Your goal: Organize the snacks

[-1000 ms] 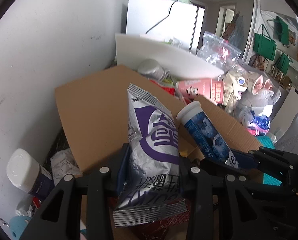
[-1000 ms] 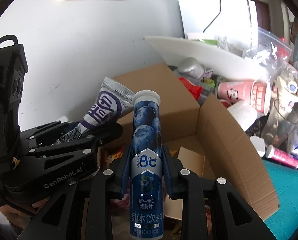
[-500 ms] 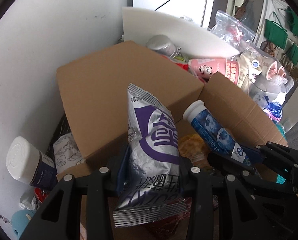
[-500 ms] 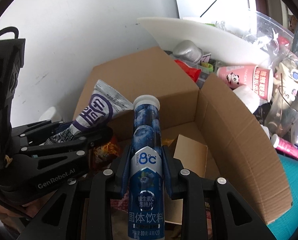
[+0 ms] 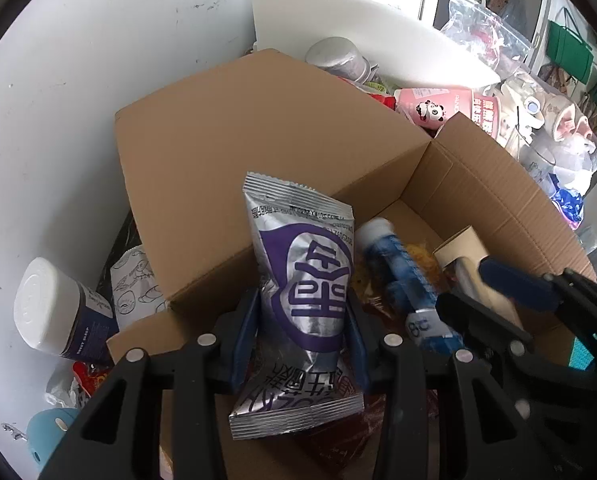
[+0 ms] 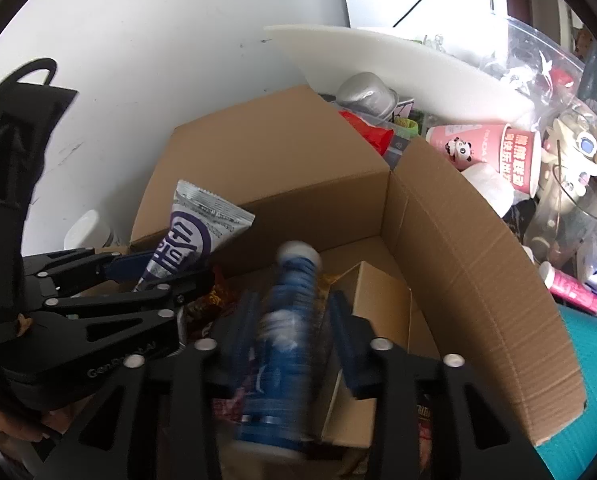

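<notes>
Fingers opening on both grippers over the cardboard box (image 5: pixel 226 168).
Left gripper (image 5: pixel 304 344) loosens around the light, crinkly, soft silver pouch (image 5: pixel 306 280), best pinched mid-body; right gripper (image 6: pixel 290 328) releases the rigid, slippery blue tube (image 6: pixel 290 312), blurred, dropping.

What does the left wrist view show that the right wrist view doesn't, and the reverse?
Left only: a pale blue object at the lower edge. Right only: a pink tube on the teal surface. Both: the cardboard box, silver-purple snack bag between the left gripper's pads, and blurred blue tube between the opening right gripper.
</notes>
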Available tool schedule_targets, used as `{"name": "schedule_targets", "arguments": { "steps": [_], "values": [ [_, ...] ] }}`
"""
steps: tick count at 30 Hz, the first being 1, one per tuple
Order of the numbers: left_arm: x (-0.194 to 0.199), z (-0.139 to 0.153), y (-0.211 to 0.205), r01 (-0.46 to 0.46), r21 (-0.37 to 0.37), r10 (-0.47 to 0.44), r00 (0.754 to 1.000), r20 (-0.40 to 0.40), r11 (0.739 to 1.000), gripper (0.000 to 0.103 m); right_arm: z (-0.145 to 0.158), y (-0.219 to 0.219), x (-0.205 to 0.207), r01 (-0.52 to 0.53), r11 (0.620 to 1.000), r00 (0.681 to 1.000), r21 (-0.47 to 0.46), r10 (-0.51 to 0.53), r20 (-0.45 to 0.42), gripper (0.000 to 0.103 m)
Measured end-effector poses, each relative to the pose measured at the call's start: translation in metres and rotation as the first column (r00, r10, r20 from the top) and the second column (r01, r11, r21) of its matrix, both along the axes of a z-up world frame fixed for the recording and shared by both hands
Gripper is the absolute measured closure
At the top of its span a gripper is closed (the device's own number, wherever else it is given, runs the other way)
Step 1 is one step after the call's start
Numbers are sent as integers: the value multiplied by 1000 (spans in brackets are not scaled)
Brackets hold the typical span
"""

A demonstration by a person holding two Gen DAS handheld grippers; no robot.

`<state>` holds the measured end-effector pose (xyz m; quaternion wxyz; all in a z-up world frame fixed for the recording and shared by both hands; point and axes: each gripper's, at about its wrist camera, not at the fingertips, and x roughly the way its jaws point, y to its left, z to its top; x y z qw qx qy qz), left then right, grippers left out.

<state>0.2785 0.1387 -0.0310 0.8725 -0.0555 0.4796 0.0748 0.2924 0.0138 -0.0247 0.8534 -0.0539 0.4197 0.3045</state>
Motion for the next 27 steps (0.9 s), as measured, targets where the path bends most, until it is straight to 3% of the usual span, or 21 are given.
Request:
{"name": "schedule_targets", "arguments": {
  "steps": [3, 13, 27],
  "values": [
    [-1, 3, 1, -8, 10, 8, 1000, 10, 1000, 56, 4, -1, -3, 13, 1000, 1000, -16, -13, 22, 55],
    [-10, 19, -2, -18, 32, 16, 998, 62, 999, 56, 11, -9, -12, 23, 1000, 999, -3, -23, 23, 49],
    [-58, 61, -23, -1, 10, -1, 984, 180, 1000, 55, 45, -39, -47, 67, 993, 995, 99, -73, 62, 49]
  ]
}}
